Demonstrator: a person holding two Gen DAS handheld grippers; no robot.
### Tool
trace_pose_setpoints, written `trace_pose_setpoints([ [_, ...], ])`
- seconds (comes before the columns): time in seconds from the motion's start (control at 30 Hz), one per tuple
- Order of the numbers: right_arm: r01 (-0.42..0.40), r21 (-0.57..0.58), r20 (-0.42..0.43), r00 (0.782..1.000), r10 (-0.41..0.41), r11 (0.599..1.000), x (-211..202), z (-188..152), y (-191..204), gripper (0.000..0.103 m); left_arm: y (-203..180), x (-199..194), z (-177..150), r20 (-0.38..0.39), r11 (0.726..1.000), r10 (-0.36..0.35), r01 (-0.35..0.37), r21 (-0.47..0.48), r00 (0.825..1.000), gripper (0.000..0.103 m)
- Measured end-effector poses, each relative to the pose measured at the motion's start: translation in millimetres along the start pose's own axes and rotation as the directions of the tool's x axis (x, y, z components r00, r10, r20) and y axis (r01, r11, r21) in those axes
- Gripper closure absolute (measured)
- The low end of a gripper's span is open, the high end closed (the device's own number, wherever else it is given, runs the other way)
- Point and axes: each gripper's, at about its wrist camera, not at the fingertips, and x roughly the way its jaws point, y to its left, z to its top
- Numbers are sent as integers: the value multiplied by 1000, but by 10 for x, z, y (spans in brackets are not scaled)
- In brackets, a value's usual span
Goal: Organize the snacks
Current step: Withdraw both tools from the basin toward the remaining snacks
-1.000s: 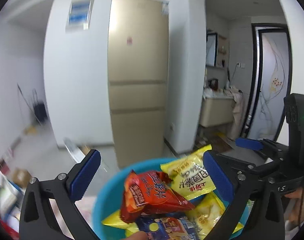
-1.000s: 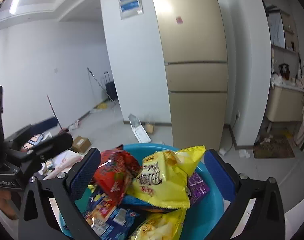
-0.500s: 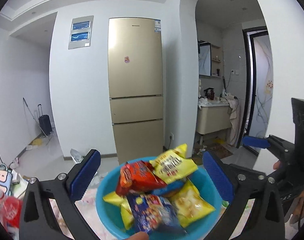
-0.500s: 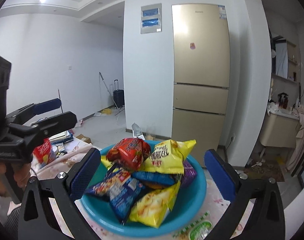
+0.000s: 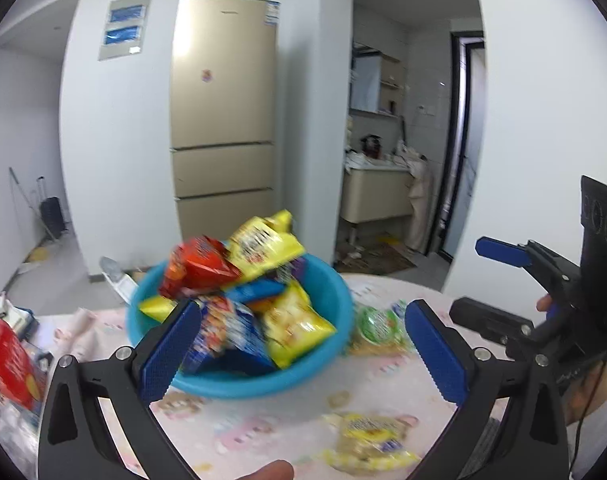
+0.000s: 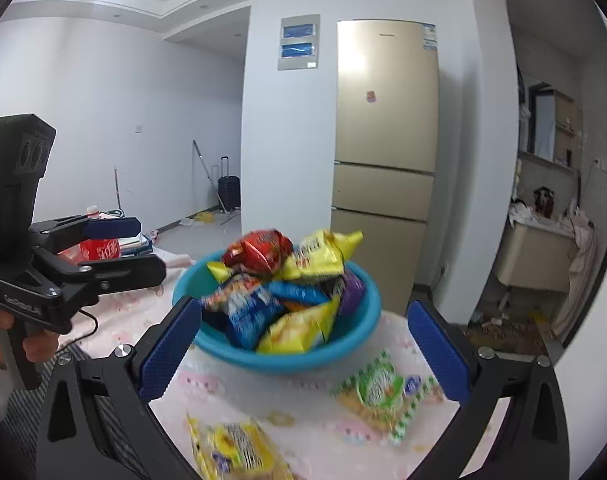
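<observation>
From the left wrist cam we see our left gripper (image 5: 303, 350) w/ fingers spread wide, blue pads (image 5: 165, 350) apart and holding nothing. Between and just beyond the fingertips sits a blue bowl (image 5: 327, 300) on a table w/ a pink-patterned cloth (image 5: 263, 428); its near rim runs behind the left pad. The bowl is heaped w/ snack bags: a red bag (image 5: 195, 268) and a yellow bag (image 5: 263, 244) on top, a blue bag (image 5: 227, 328) toward the left finger, another yellow bag (image 5: 295, 328) toward the middle. Just inside the right finger, beside the bowl, lies a green-and-white packet (image 5: 377, 326); nearer us, low between the fingers, a yellow packet (image 5: 369, 434) lies flat on the cloth, blurred. Outside the left finger we catch a red pack (image 5: 5, 360) at the frame edge. Outside the right finger our right gripper (image 5: 499, 284) shows, fingers parted, empty. From the right wrist cam our right gripper (image 6: 305, 350) is likewise spread wide, nothing pinched. The blue bowl (image 6: 363, 320) sits between the fingertips, closer to the left finger, same heap of bags inside. The green-and-white packet (image 6: 379, 390) lies on the cloth just inside the right finger, apart from the bowl; the yellow packet (image 6: 235, 448) lies low near the left finger. Outside the left finger we see the left gripper (image 6: 127, 248), fingers apart, gripped by a hand (image 6: 7, 332). A gold fridge (image 6: 383, 160) stands behind.
</observation>
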Motion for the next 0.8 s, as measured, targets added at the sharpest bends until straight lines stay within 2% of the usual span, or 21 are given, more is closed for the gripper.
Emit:
trace_pose_setpoints([
  [0.1, 11, 46, -2, 1000, -11, 999, -106, -196, -115, 0, -125, 75, -151, -56, 998, -56, 56, 13, 997, 0],
  [0.2, 53, 39, -20, 998, -52, 998, -112, -439, -177, 0, -212, 208, -315, -128, 993, -111, 114, 13, 986, 0],
  [0.33, 44, 65, -87, 996, -38, 997, -88, -712, -287, 0, -322, 413, -600, -214, 991, -122, 131, 28, 969, 0],
  [0.43, 51, 82, -109, 993, -42, 995, -121, -862, -349, 0, -355, 615, -790, -282, 987, -148, 160, 17, 948, 0],
  [0.53, 65, 71, -130, 990, -56, 995, -166, -989, -406, 0, -382, 805, -971, -358, 982, -176, 188, -3, 917, 0],
  [0.63, 111, 54, -160, 982, -101, 992, -200, -1114, -503, 0, -436, 914, -1094, -398, 975, -206, 221, -9, 894, 0],
  [0.8, 131, 106, -210, 972, -107, 986, -257, -1249, -735, 0, -520, 1018, -1218, -439, 963, -249, 268, -20, 863, 0],
])
